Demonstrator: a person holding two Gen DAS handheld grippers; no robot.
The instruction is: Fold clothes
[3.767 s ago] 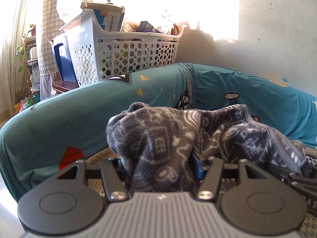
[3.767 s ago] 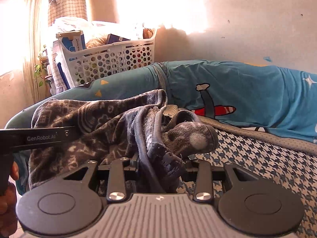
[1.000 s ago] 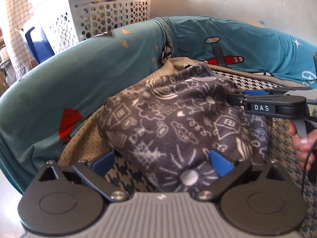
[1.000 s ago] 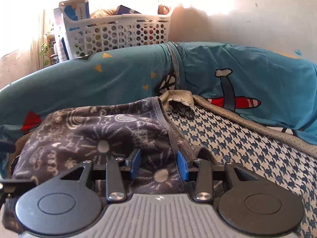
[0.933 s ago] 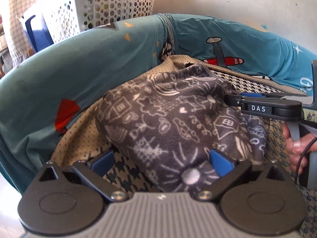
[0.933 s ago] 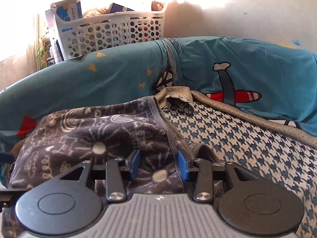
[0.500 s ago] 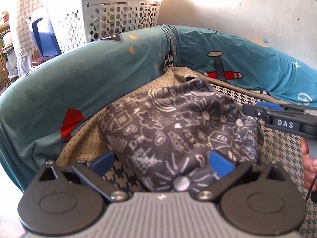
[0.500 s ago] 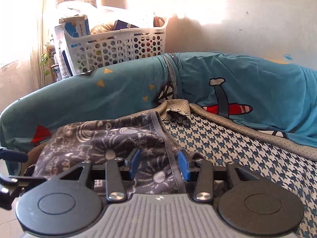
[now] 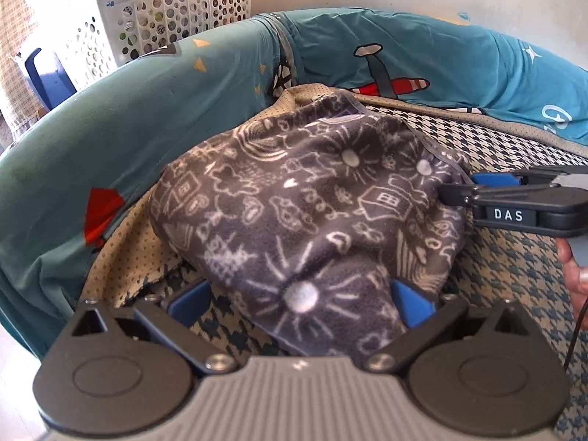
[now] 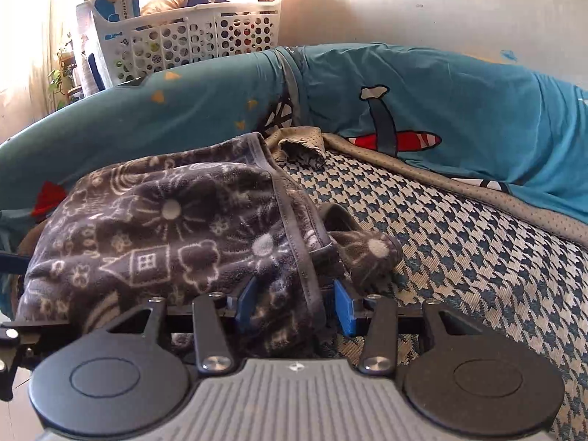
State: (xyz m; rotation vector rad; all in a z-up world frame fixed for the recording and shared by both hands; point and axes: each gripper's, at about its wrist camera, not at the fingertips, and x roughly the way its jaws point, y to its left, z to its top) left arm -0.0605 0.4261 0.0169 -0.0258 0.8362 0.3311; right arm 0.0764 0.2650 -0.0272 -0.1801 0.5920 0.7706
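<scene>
Grey fleece garment [image 9: 312, 213] sits bundled at frame centre on the houndstooth mat [image 10: 459, 242]. Left gripper [image 9: 301, 301] spread wide, gripping nothing. Right gripper [image 10: 294, 305] opening w/ hem between jaws, pads not pressing. Risk, prob.: loose fold springs open once released.

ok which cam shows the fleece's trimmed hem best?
Right wrist view: the grey trimmed hem of the fleece garment runs unbroken toward the right gripper, whose jaws are opening. Left wrist view shows only a short edge.

Sunlit wall [image 10: 459, 11], teal sofa [image 10: 459, 110]
</scene>
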